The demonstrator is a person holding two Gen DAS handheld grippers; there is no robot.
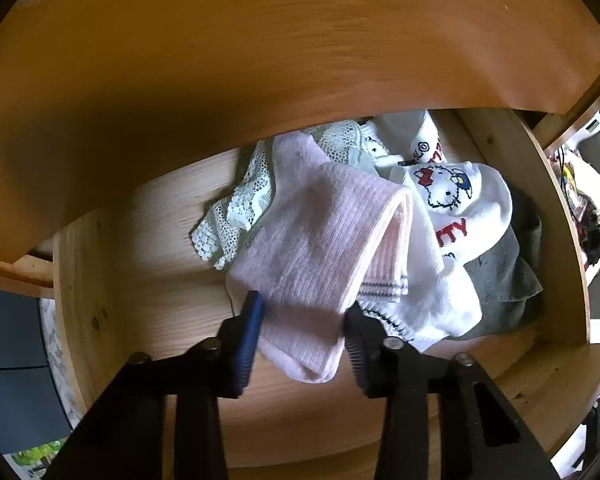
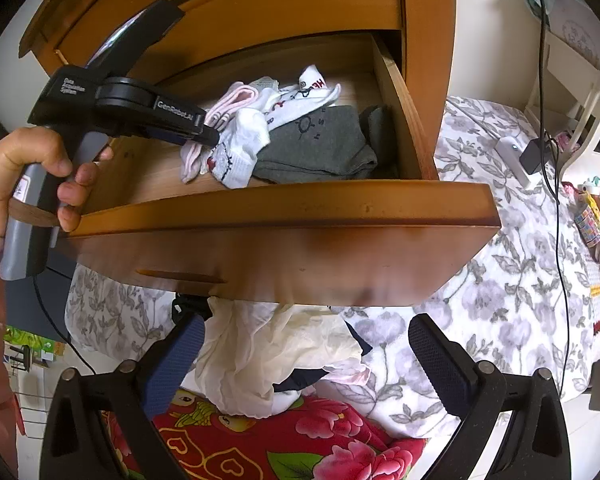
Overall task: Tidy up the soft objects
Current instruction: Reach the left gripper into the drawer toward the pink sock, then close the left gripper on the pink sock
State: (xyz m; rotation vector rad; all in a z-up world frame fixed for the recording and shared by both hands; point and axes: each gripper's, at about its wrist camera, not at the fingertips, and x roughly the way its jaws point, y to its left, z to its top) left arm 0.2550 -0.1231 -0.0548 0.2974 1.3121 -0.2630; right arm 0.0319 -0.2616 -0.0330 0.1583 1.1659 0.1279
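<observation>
An open wooden drawer [image 1: 140,240] holds a heap of soft things: a pink ribbed sock [image 1: 320,240], a white cartoon-cat sock [image 1: 452,196], pale lace fabric [image 1: 240,208] and a grey garment [image 1: 500,280]. My left gripper [image 1: 304,332] points down into the drawer, its pads pressed on the near end of the pink sock. In the right wrist view the left gripper [image 2: 210,136] reaches into the drawer [image 2: 280,208] from the left, held by a hand [image 2: 28,176]. My right gripper [image 2: 308,360] stands open below the drawer front, over a cream cloth [image 2: 280,352], touching nothing.
The cabinet body [image 2: 260,0] rises behind the drawer. Beneath lies a grey floral sheet [image 2: 500,280] with a red flowered fabric [image 2: 300,440] at the near edge. Cables and a black charger [image 2: 532,156] lie at the right, with clutter at the far right.
</observation>
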